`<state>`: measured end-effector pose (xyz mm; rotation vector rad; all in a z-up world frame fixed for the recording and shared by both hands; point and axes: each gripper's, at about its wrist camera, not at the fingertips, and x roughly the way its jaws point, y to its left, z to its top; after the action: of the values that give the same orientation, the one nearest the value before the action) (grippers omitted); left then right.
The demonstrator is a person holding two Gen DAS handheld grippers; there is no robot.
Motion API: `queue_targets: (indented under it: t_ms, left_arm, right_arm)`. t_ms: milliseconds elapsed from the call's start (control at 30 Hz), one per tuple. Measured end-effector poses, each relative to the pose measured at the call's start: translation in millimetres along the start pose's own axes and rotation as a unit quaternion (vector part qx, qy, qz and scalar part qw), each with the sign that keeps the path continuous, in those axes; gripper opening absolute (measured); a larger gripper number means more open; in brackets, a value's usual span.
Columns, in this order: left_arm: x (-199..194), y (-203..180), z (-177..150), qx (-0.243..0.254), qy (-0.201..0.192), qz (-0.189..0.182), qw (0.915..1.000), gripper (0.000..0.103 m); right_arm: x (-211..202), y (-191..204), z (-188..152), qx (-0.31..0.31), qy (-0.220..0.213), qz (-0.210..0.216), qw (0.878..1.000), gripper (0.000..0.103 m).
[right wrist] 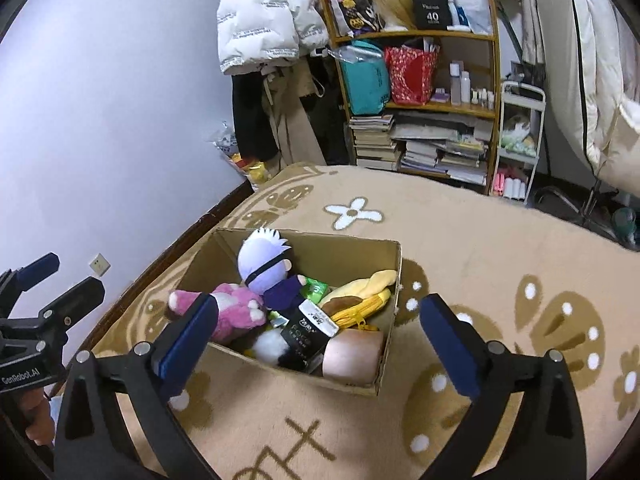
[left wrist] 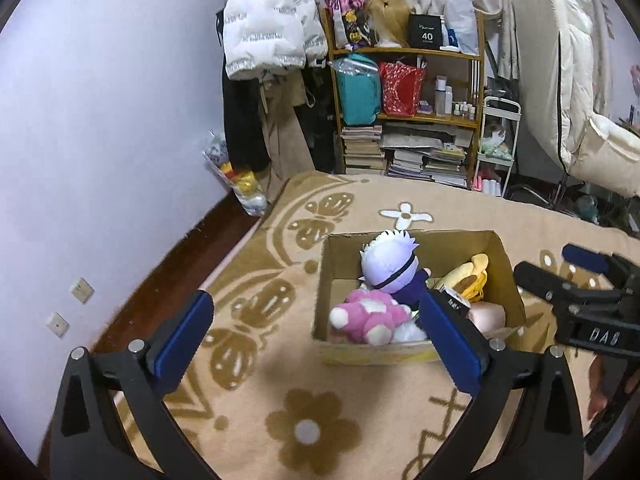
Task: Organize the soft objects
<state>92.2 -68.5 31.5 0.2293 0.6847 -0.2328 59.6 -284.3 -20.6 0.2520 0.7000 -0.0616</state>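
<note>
The soft toys are gathered in the cardboard box [right wrist: 394,280] for tidiness; the left gripper [left wrist: 316,320] and right gripper [right wrist: 320,324] are held released, empty, above it.

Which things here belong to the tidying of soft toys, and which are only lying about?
Job: box, pink plush, white-haired doll, yellow plush, left gripper, right gripper, both open and empty.

Lying about: bookshelf, white jacket, red bag, book stacks.

Both wrist cameras look forward and down, from near, at the cardboard box [left wrist: 416,276] [right wrist: 320,264] on the carpet [left wrist: 360,200] [right wrist: 460,220]. Both views share the shelf [left wrist: 408,116] [right wrist: 432,108] behind.
</note>
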Motion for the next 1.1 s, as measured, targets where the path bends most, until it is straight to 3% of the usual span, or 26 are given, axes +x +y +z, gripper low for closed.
queue_targets:
  t_ms: [167, 600, 867, 1100]
  left_arm:
    - [-30.1, 1.1, -8.5, 0.024, -0.004, 0.018, 0.9995, 0.102]
    - [-103.7, 18.0, -31.1, 0.005, -0.042, 0.016, 0.9990, 0.102]
    - [-120.0, 21.9, -53.1, 0.004, -0.056, 0.019, 0.9983, 0.102]
    - [-106.6, 29.2, -71.0, -0.020, -0.062, 0.013, 0.9978, 0.102]
  right_arm:
    - [-30.9, 4.5, -0.9, -0.002, -0.017, -0.012, 1.000, 0.103]
    - [-92.3, 10.9, -23.1, -0.007, -0.041, -0.017, 0.999, 0.103]
    - [-107.4, 12.4, -48.1, -0.005, -0.053, -0.016, 0.998, 0.103]
    - [-103.1, 10.6, -68.4, 0.007, -0.062, -0.008, 0.998, 0.103]
